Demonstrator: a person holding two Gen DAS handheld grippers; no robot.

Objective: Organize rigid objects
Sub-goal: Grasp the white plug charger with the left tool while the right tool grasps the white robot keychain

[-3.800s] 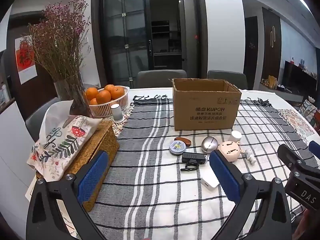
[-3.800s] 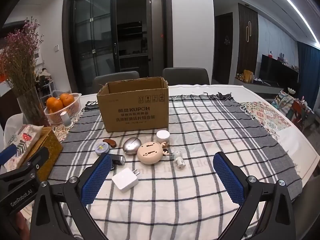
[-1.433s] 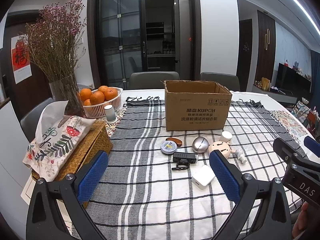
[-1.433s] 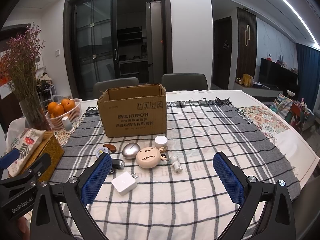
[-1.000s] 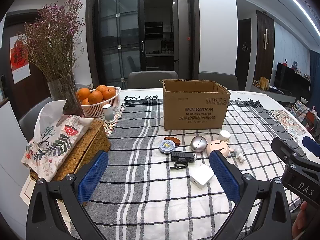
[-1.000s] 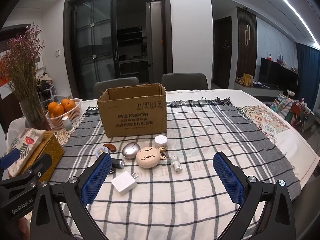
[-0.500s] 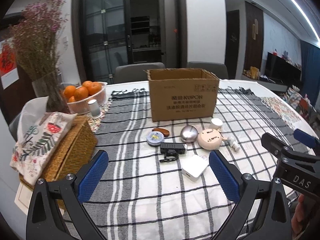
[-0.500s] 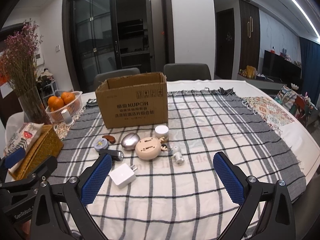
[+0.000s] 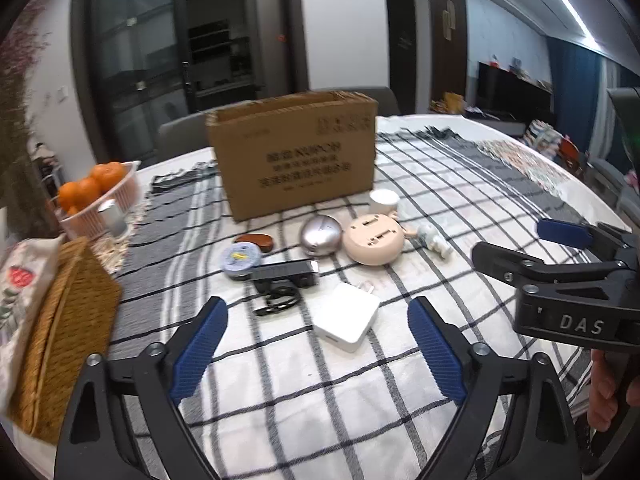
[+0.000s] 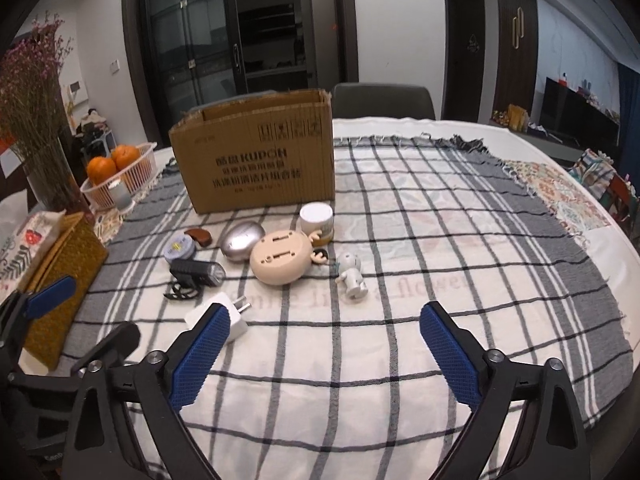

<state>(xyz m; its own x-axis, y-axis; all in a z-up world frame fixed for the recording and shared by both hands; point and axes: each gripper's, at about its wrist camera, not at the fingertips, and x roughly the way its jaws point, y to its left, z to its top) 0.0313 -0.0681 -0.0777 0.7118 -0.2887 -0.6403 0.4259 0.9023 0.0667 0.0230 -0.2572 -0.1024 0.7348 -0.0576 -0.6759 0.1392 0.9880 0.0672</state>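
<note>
Two tools in play, nothing gripped yet, so we flag the risks per view.

Left wrist view: our left tool (image 9: 316,350) has its jaws apart and they've just been narrowing, with only bare cloth between them; the white charger (image 9: 346,322) sits just beyond the tips. Judgement: if we close before we're down around it, the pads pinch the checked cloth (image 9: 384,392) or skid the charger away. The black clip light (image 9: 285,271) and its strap lie just behind the charger, so overshooting forward could drag those along. The right tool (image 9: 516,246) shows at the right edge of this view, near the cluster; both going for neighbouring items risks a clash.

Right wrist view: our right tool (image 10: 324,354) is also apart, jaws just narrowing, nothing between them but cloth. Its left pad sits over the charger's (image 10: 224,316) near edge, so dropping straight down may nudge the charger. The small white figure (image 10: 351,273) stands upright and looks easy to tip. The round beige gadget (image 10: 282,262), silver egg (image 10: 242,241), white jar (image 10: 317,222) and tin (image 10: 179,249) are packed close; a wide approach likely bumps neighbours. All still lie on the table in front of the cardboard box (image 10: 256,152), none inside.
</note>
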